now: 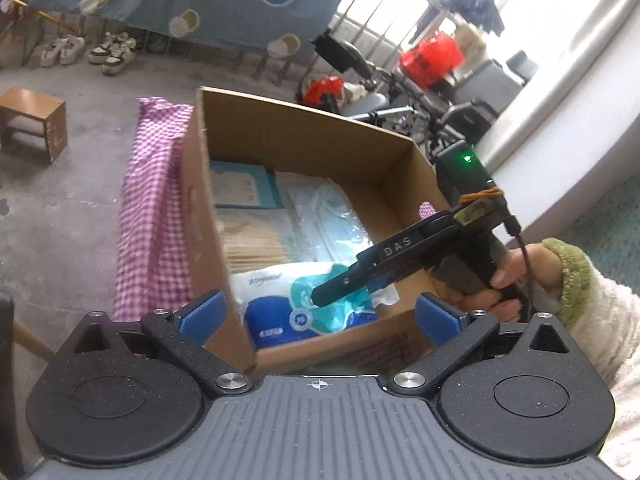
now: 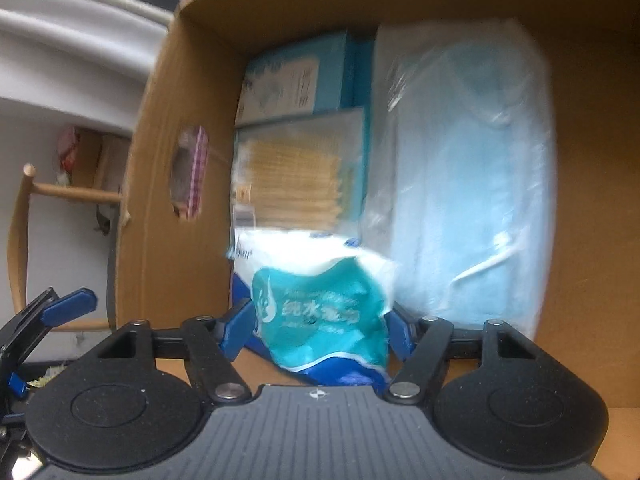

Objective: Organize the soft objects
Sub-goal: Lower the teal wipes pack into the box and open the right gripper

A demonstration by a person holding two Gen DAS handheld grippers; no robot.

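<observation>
An open cardboard box (image 1: pixel 308 136) holds soft packs: a blue mask bag (image 2: pixel 472 184), a pack of cotton swabs (image 2: pixel 296 168), a light-blue carton (image 2: pixel 296 76). My right gripper (image 2: pixel 320 326) is inside the box, its blue fingers (image 2: pixel 240 328) on either side of a white, teal and blue wipes pack (image 2: pixel 320 312); the pack fills the gap and rests low in the box. In the left wrist view the right gripper (image 1: pixel 340 292) reaches over the wipes pack (image 1: pixel 304 304). My left gripper (image 1: pixel 320 314) is open and empty, straddling the box's near corner.
A pink checked cloth (image 1: pixel 156 208) hangs beside the box's left wall. A small wooden stool (image 1: pixel 32 120), shoes (image 1: pixel 112 52), a wheelchair (image 1: pixel 380 92) and a wooden chair (image 2: pixel 60 196) stand on the grey floor around.
</observation>
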